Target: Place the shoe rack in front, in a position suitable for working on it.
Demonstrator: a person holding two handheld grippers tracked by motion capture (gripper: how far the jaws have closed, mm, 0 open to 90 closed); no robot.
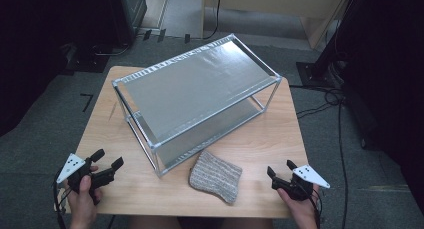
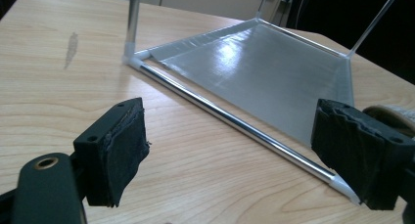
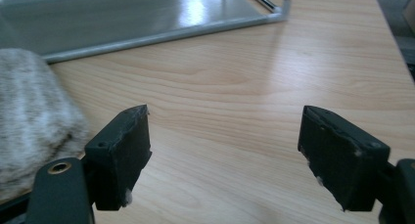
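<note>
High view: at the near edge of the wooden table [image 1: 280, 139], a person is holding the left gripper [image 1: 107, 161] and the right gripper [image 1: 280, 168], each with jaws spread wide and gripping nothing. Between them, slightly farther in, a grey knitted hat [image 1: 215, 176] is lying flat, just beside the near corner of a two-tier metal shelf rack [image 1: 195, 84] that is standing mid-table.
</note>
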